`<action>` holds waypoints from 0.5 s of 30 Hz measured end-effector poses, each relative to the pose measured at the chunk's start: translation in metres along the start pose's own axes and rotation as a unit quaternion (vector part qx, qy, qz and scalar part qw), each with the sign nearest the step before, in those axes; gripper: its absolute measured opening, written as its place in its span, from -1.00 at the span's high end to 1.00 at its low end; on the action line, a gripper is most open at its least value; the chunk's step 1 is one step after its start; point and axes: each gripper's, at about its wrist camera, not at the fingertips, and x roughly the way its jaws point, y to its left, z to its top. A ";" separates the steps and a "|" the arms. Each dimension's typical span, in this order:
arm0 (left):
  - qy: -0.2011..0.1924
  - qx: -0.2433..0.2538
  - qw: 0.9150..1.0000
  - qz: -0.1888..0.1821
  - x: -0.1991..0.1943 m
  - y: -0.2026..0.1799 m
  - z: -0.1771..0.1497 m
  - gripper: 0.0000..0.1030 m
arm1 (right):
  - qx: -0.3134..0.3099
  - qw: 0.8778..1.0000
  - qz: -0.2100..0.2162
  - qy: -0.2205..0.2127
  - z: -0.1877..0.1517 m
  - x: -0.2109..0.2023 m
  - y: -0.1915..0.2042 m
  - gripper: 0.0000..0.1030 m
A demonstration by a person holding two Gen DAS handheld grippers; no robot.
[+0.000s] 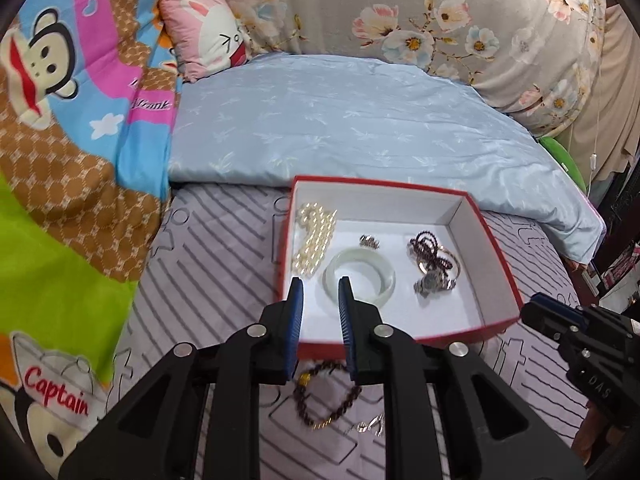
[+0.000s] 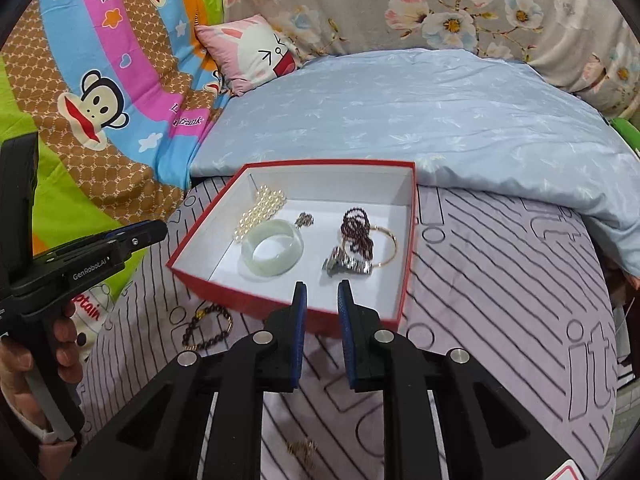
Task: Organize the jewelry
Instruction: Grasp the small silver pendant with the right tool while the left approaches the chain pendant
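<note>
A red box (image 1: 400,189) with a white inside lies on the striped sheet. It holds a pearl necklace (image 1: 316,240), a pale jade bangle (image 1: 384,280), a small earring (image 1: 369,242), dark beads with a gold bangle (image 1: 426,248) and a watch (image 1: 434,282). My left gripper (image 1: 320,284) hovers over the box's near edge, narrowly open and holding nothing. Under it, outside the box, lie a dark bead bracelet (image 1: 299,402) and a small silver piece (image 1: 370,426). My right gripper (image 2: 322,286) hangs over the box's (image 2: 280,308) near wall, narrowly open and holding nothing.
A folded light blue quilt (image 1: 340,120) lies behind the box. A bright cartoon quilt (image 1: 60,200) rises at the left, a floral one at the back. In the right wrist view, a hand (image 2: 24,360) grips the left gripper's handle, and a small gold piece (image 2: 302,448) lies on the sheet.
</note>
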 end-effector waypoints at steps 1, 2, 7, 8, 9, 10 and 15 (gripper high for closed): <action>0.001 -0.001 1.000 0.000 -0.003 0.001 -0.005 0.67 | 0.000 1.000 -0.002 0.001 -0.004 -0.003 0.001 0.69; 0.006 -0.002 1.000 -0.002 -0.006 0.003 -0.012 0.67 | 0.000 1.000 -0.005 0.002 -0.010 -0.006 0.000 0.69; 0.025 -0.009 1.000 -0.002 -0.014 0.006 -0.045 0.67 | 0.008 1.000 -0.011 0.012 -0.040 -0.021 0.000 0.69; 0.031 -0.011 0.999 -0.004 -0.015 0.007 -0.052 0.67 | 0.007 1.000 -0.015 0.014 -0.045 -0.023 0.000 0.69; 0.035 -0.013 0.999 -0.004 -0.016 0.008 -0.057 0.67 | 0.006 1.000 -0.017 0.016 -0.051 -0.025 0.001 0.69; 0.039 -0.017 0.999 -0.005 -0.017 0.009 -0.063 0.67 | 0.009 1.000 -0.015 0.020 -0.057 -0.027 0.000 0.69; 0.064 -0.026 0.998 0.001 -0.016 0.013 -0.093 0.67 | 0.008 0.999 -0.011 0.048 -0.089 -0.024 0.004 0.68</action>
